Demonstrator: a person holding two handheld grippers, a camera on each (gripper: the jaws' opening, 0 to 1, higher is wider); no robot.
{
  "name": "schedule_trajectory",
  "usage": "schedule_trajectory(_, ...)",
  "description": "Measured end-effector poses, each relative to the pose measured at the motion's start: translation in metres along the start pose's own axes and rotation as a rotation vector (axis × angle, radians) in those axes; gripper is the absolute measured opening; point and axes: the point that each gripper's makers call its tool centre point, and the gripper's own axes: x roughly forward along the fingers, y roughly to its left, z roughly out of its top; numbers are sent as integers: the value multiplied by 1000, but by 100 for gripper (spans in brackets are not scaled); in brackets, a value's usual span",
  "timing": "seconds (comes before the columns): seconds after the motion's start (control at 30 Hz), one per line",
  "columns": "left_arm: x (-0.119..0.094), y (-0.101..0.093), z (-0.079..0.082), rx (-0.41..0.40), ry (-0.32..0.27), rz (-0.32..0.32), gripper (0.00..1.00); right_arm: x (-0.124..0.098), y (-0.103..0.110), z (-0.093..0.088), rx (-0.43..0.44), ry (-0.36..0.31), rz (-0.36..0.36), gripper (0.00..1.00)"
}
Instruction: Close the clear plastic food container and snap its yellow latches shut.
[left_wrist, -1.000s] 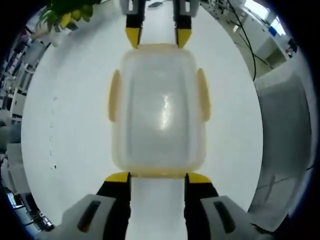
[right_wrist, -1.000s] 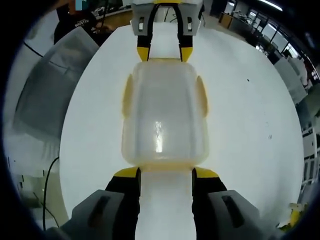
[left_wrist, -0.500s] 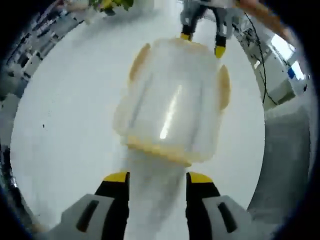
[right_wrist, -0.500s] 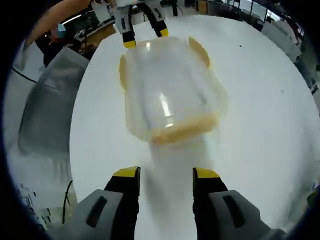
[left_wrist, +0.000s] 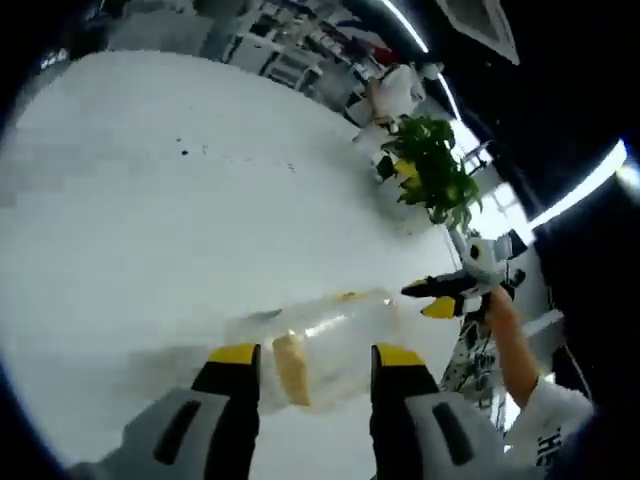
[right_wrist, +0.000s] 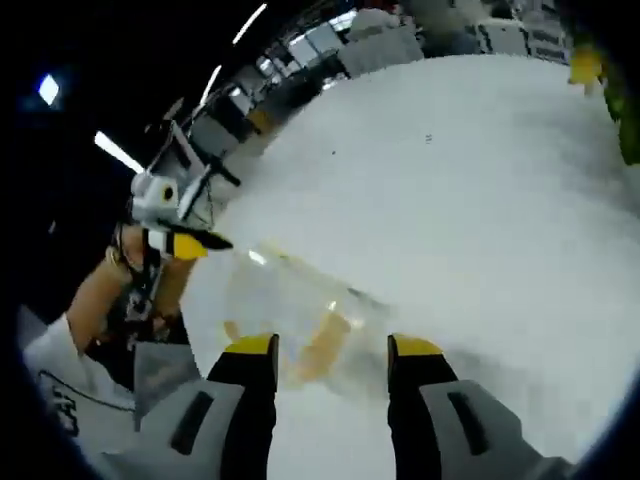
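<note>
Clear plastic container (left_wrist: 320, 345) lies on the white desk (left_wrist: 150, 200); left claw (left_wrist: 315, 357) and right claw (right_wrist: 330, 350) both gape apart, unclamped. Yellow latch (left_wrist: 290, 368) may stay unsnapped if untested.

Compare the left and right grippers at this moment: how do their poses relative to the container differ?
The left gripper looks along the white table toward a green plant; the right gripper looks the opposite way. Each shows at the far side of the other's view. Shared: both are open, neither gripping, the clear container lying between their yellow tips.
</note>
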Motion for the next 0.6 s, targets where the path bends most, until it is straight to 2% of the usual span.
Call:
schedule_trajectory(0.03, 6, 2, -10, -19, 42, 6, 37, 1, 4, 0, 40, -11, 23, 39)
schedule_trajectory(0.1, 16, 0, -21, -48, 69, 5, 39, 6, 8, -5, 94, -8, 40, 38)
schedule_trajectory(0.23, 27, 1, -27, -50, 86, 45, 40, 14, -1, -32, 61, 108, -26, 37)
schedule_trajectory(0.3, 29, 2, -26, -53, 90, 60, 40, 18, -3, -40, 42, 138, -39, 36)
schedule_trajectory(0.47, 33, 3, -26, -60, 110, 84, 36, 28, -6, -41, 29, 173, -47, 35)
schedule_trajectory(0.6, 35, 8, -28, -4, 140, 135, 31, 28, -20, -38, -75, 212, -116, 24)
